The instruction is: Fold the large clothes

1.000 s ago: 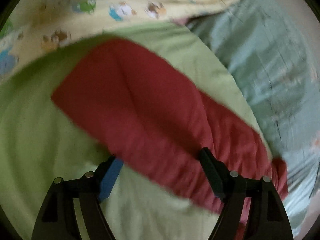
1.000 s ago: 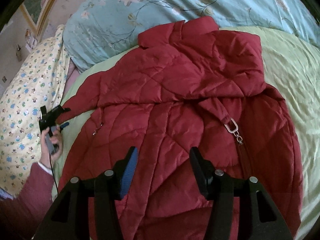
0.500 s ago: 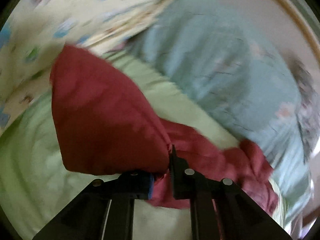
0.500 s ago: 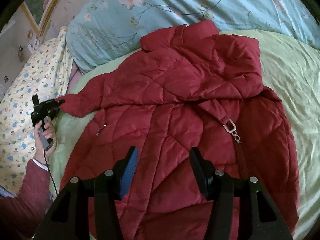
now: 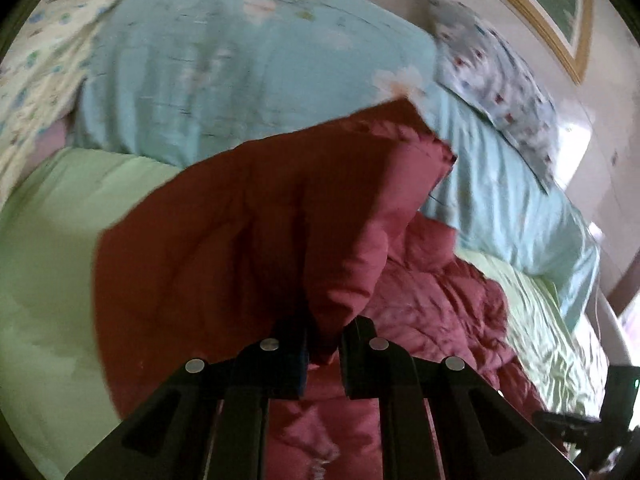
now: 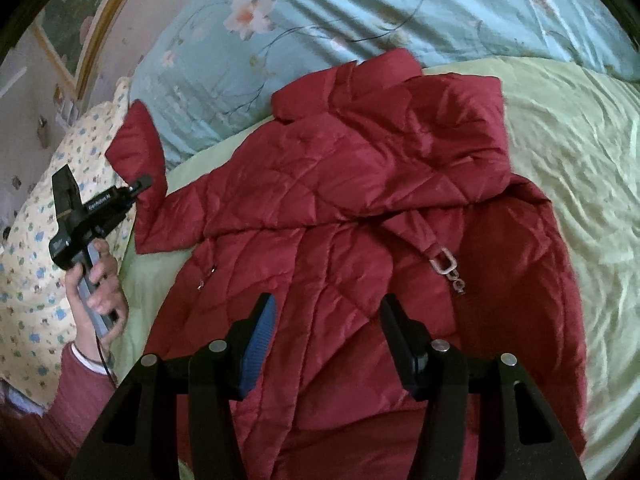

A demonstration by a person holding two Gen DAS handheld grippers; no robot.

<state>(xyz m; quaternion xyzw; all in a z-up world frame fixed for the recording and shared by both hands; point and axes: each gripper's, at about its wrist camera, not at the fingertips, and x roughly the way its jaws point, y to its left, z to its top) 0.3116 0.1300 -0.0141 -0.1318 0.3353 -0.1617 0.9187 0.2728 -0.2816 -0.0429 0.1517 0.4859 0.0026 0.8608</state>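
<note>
While left gripper (image 5: pixel 323 344) clamps the raised sleeve (image 6: pixel 138 148) and right gripper (image 6: pixel 327 344) hangs open, jacket (image 6: pixel 360 216) folding has barely begun; body unfolded

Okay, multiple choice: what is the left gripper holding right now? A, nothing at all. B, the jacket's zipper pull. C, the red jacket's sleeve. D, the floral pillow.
C: the left gripper is shut on the sleeve of the red jacket, which stands lifted off the green sheet.

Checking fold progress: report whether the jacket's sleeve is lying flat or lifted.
Lifted: the left gripper pinches the sleeve, cuff standing above the bed.
</note>
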